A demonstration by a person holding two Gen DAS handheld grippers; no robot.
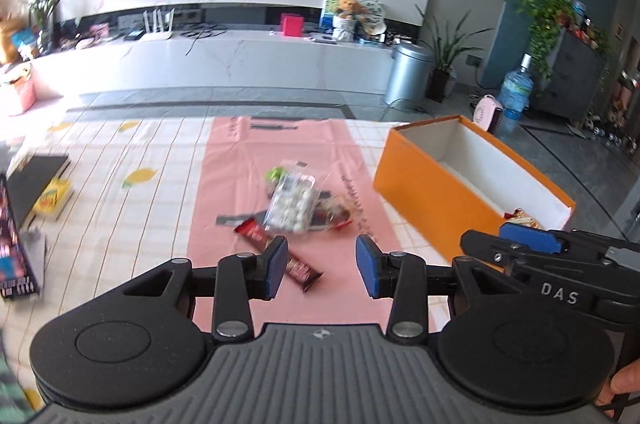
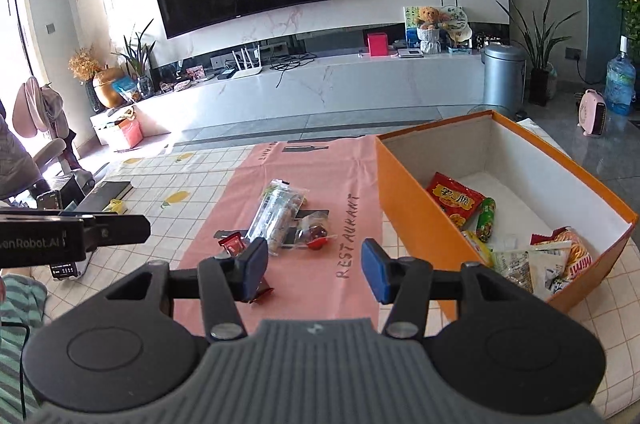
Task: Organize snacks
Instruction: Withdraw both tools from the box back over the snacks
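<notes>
Snacks are lying on the pink mat [image 1: 280, 143] in the middle of the worktop [image 1: 120, 151]. Left fingers [image 1: 322, 266] are spread and holding nothing. The bar [image 1: 280, 254] is sitting right by them, at about 11 o'clock, its long side running from 10 to 4. Right fingers [image 2: 314, 266] are spread and empty too, over the mat near the box [image 2: 404, 191]. The clear bag [image 1: 290, 201] is lying at 12 o'clock, farther off. Left hand looks nearer the bar.
</notes>
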